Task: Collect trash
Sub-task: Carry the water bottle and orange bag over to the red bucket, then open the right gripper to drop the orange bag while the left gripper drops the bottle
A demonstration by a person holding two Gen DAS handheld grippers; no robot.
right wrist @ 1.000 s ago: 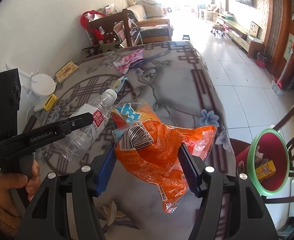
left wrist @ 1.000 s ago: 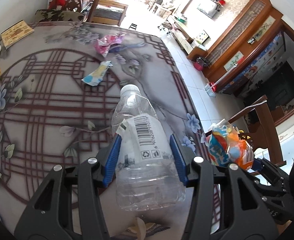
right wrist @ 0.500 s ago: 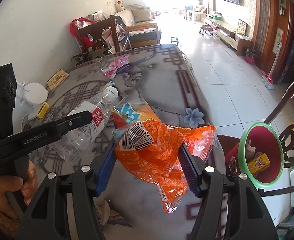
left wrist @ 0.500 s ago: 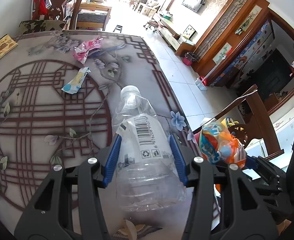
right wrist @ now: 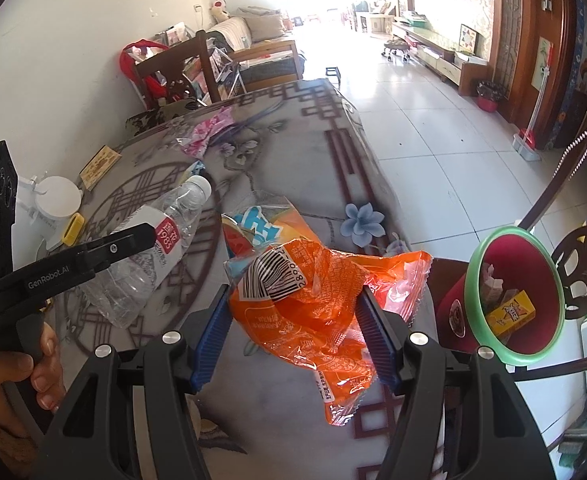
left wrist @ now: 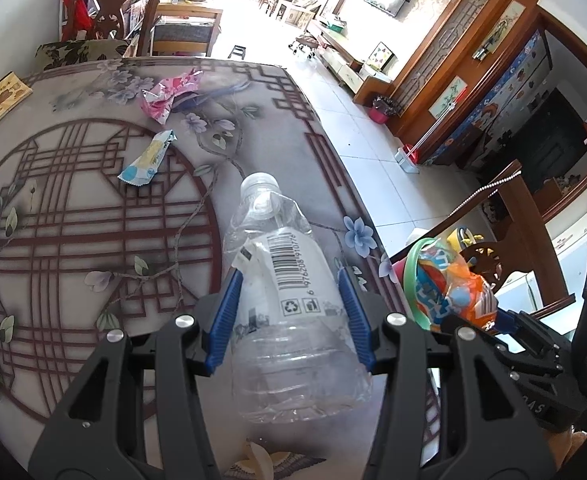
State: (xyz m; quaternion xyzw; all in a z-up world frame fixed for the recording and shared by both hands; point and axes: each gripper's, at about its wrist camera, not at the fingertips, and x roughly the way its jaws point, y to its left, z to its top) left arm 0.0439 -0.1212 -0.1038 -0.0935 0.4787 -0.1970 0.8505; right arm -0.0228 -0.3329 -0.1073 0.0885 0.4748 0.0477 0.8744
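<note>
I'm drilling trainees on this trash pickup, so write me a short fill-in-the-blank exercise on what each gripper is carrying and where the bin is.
1. The left gripper is shut on a clear plastic ____.
2. The right gripper is shut on a crumpled ____ snack wrapper.
3. The red bin beside the table has a ____ rim.
4. Still lying on the table are a pink wrapper and a ____ and yellow one.

Missing words: bottle; orange; green; blue

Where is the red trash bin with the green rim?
In the right wrist view the red trash bin sits at the right, just off the table's edge, beside the orange wrapper held in the right gripper.
</note>
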